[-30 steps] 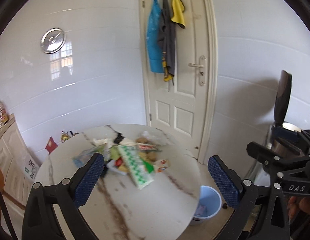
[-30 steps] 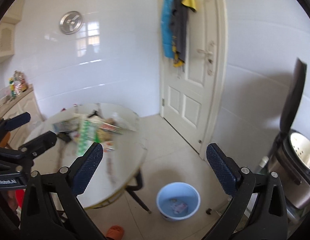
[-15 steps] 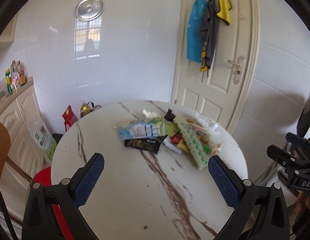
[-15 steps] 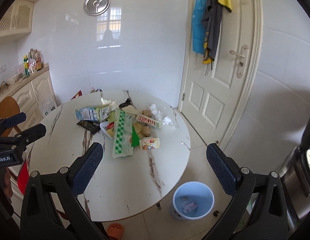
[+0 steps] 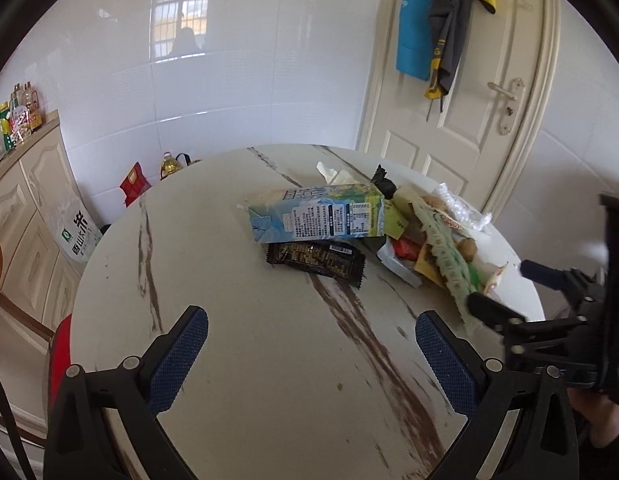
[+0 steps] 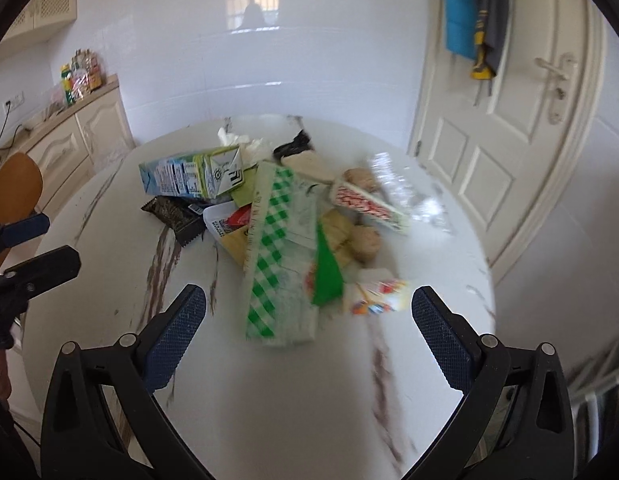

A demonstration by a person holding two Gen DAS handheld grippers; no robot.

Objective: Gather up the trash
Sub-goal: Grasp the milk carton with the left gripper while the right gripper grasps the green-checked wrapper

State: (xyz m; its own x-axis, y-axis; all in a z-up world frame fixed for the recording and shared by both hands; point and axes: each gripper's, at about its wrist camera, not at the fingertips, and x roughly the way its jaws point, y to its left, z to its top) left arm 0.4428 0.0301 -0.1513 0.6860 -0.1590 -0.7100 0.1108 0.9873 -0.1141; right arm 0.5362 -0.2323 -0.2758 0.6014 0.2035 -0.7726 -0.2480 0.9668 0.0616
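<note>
Glossy white tiled walls point(image 5: 249, 80), cream panelled door point(image 5: 481, 120), cream cabinets point(image 6: 89, 128), round marble-topped table point(image 5: 269, 360).

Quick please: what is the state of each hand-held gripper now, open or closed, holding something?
Left hand-held gripper: open, holding nothing.
Right hand-held gripper: open, holding nothing.

The white sack point(image 5: 75, 232) on the floor by the cabinet carries a large black Chinese character 米, a green emblem and further characters beneath, too distorted to read surely; the milk carton point(image 5: 317, 217) on the worktop point(image 5: 269, 360) shows a dark panel of fine print and a table, none of it legible; the black wrapper point(image 5: 315, 258) beside it bears gold lettering and a barcode, too small to read; in the right wrist view the carton's end point(image 6: 225, 174) shows a round mark, unreadable.
</note>
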